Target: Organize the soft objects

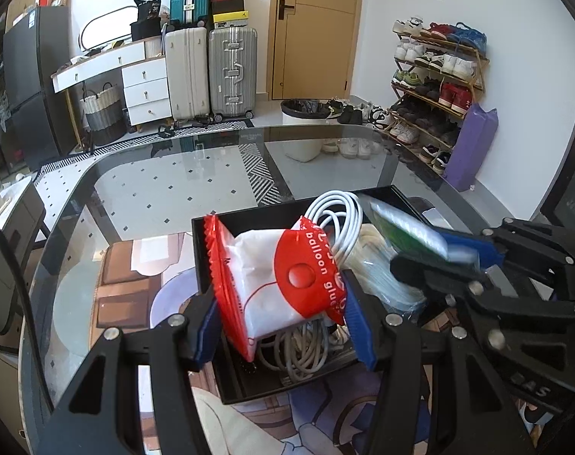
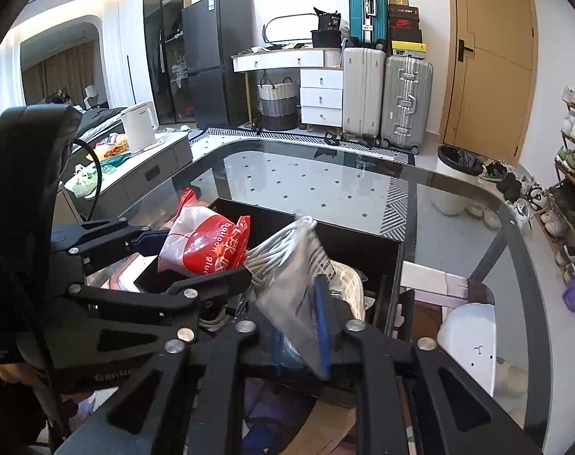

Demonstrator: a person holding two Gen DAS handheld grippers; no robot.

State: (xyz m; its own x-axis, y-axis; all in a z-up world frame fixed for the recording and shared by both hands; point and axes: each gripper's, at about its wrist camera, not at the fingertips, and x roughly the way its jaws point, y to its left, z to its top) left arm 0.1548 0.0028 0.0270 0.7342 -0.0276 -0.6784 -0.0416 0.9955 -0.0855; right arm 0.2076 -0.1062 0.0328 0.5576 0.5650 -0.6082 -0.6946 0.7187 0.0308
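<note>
Two grippers meet over a black tray (image 1: 202,250) that sits on our glass table (image 1: 166,185). Our left gripper (image 1: 283,326) has its blue pads pressed on either side of a red-and-white balloon glue packet (image 1: 272,276), which is held tilted above the tray's middle; in the right wrist view that same packet (image 2: 204,246) shows at about ten o'clock from the tray's centre. Beneath and behind the packet lies a coil of white cable (image 1: 336,212), part of it hanging down under the packet. Our right gripper (image 1: 424,258) comes in from three o'clock in the left wrist view, its jaws only narrowly apart around a clear plastic bag (image 2: 299,284); one blue pad lies against the bag's right side, yet we cannot tell whether the pads truly pinch it. The bag stands tilted over the tray's right half, with white cords bunched at its top. Around twelve o'clock beyond the table stand suitcases (image 1: 211,72), with a shoe rack (image 1: 435,87) at two o'clock.
</note>
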